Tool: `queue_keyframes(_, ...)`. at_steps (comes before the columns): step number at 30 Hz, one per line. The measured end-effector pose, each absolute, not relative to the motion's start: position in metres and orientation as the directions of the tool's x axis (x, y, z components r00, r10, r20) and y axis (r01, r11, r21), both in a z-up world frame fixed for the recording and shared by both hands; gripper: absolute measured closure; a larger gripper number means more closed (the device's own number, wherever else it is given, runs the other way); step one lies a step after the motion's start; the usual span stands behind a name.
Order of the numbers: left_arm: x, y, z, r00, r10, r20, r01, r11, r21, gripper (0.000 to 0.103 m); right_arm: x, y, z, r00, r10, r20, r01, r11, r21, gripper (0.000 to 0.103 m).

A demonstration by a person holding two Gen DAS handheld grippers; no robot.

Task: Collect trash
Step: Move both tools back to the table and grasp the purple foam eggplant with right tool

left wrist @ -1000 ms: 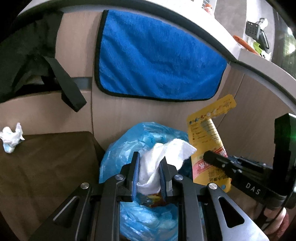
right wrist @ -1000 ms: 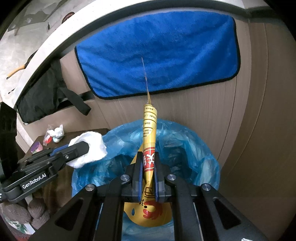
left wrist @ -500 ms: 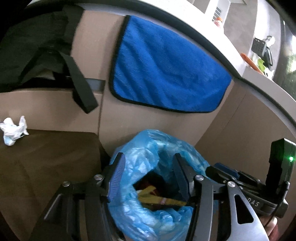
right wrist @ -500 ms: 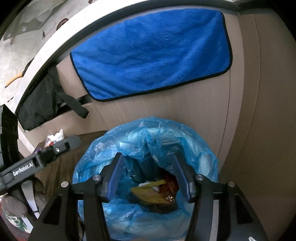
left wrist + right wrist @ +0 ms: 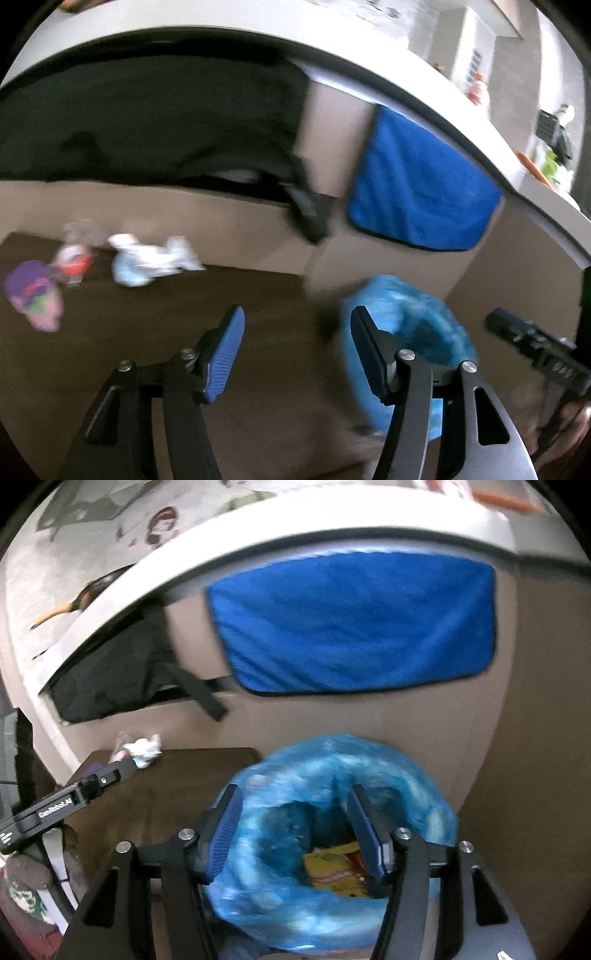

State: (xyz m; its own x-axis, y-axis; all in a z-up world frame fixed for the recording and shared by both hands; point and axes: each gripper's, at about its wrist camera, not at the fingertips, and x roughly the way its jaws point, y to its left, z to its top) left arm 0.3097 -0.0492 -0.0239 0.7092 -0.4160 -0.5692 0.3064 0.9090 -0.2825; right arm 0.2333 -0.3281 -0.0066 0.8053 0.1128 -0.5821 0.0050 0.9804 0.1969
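Blue-lined bin mouth up, yellow wrapper flat inside, L tongs & R tongs both agape, empty.

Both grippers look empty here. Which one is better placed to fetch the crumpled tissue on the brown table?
Left. The left gripper is open over the brown table, facing the crumpled tissue. The right gripper, also open, hangs over the blue trash bag.

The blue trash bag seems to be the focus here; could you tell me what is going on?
A person with two handheld grippers is collecting trash. Both the left gripper and right gripper are open and empty. A yellow wrapper lies in the blue trash bag. A crumpled tissue and other scraps remain on the brown table.
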Motion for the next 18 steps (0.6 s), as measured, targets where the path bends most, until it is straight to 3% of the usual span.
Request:
queue_keyframes(11, 0.305, 0.161, -0.055, 0.792, -0.154, -0.591, -0.024, 0.959, -0.281, 0.042, 0.277, -0.169, 0.006, 0.731, 0.297, -0.615, -0.282, 0.951, 0.125, 0.046)
queue_keyframes(18, 0.309, 0.239, -0.066, 0.806, -0.077, -0.587, -0.106, 0.957, -0.271, 0.042, 0.323, -0.033, -0.021, 0.621, 0.384, -0.684, -0.509, 0.860, 0.020, 0.046)
